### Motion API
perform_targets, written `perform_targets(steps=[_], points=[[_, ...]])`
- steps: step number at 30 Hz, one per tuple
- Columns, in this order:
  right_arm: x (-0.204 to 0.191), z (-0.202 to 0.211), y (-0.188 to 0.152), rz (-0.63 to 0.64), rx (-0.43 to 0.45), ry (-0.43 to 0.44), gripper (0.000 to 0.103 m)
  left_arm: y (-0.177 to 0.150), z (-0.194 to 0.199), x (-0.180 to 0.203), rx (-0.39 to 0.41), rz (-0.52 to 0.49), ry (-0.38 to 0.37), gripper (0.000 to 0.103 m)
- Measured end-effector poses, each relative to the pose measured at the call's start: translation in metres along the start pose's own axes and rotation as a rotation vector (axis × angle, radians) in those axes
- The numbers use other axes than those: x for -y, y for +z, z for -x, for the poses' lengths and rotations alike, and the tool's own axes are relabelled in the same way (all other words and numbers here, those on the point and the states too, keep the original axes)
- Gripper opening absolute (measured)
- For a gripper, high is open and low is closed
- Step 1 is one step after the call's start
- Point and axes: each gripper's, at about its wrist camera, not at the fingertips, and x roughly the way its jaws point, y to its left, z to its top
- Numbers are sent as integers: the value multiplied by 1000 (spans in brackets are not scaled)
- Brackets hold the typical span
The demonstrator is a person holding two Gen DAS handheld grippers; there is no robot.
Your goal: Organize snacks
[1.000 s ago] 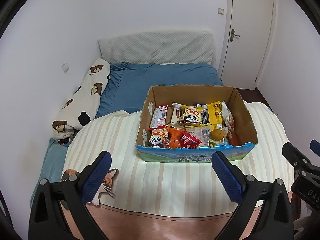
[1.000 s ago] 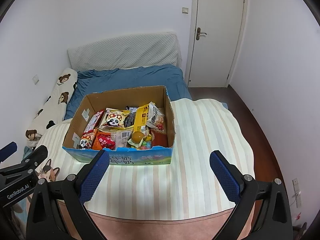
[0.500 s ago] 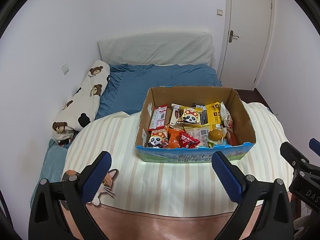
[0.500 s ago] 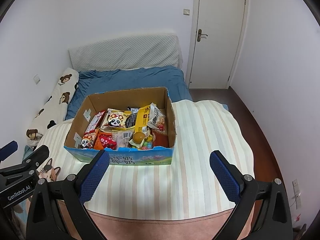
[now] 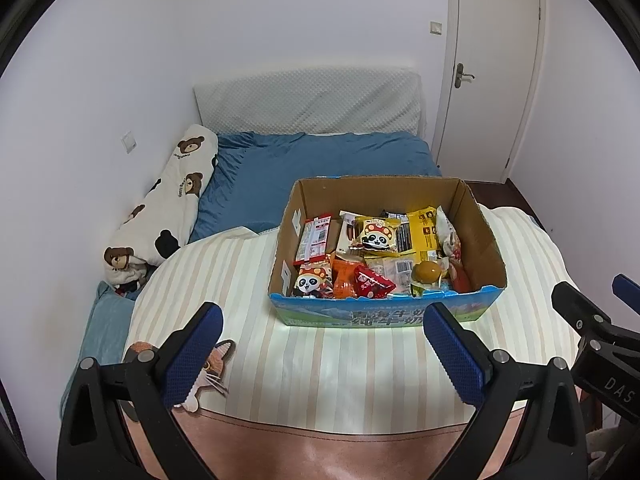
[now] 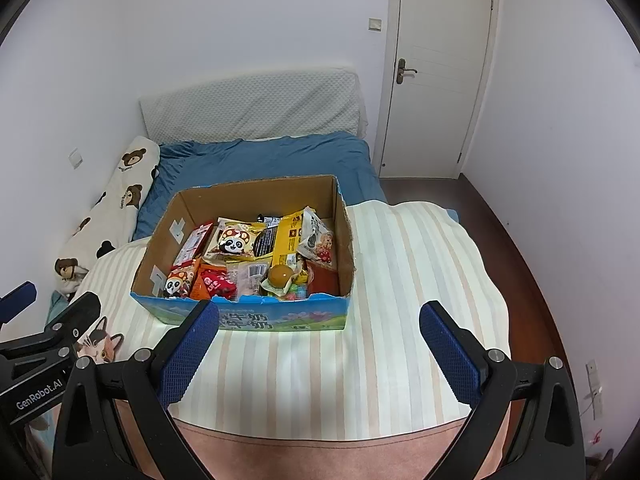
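Room: small bedroom, white walls, closed white door (image 6: 438, 76), blue bed (image 5: 316, 160) with a bear-print pillow (image 5: 168, 204) along the wall.
Surface: striped cloth (image 6: 400, 280) over my desk.
Box: open cardboard box (image 5: 482, 236) sits on the cloth, ahead of me.
Snacks: packets heaped inside it; two panda packs (image 5: 374, 236), a red pack (image 5: 372, 282).
Left gripper (image 5: 322, 354): my jaws spread wide, empty, short of the box.
Right gripper (image 6: 318, 354): same, wide apart, holding nothing.
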Motion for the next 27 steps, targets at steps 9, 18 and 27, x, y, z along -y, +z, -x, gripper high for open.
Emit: perform_targets(steps=[9, 18, 27], points=[[-1, 8, 6, 12, 23, 5, 102, 4, 5, -2, 17, 1, -3, 103], [0, 8, 7, 11, 21, 12, 102, 5, 6, -1, 19, 0, -5, 103], [0, 10, 6, 6, 20, 10, 102, 6, 10, 0, 29, -8, -5, 103]])
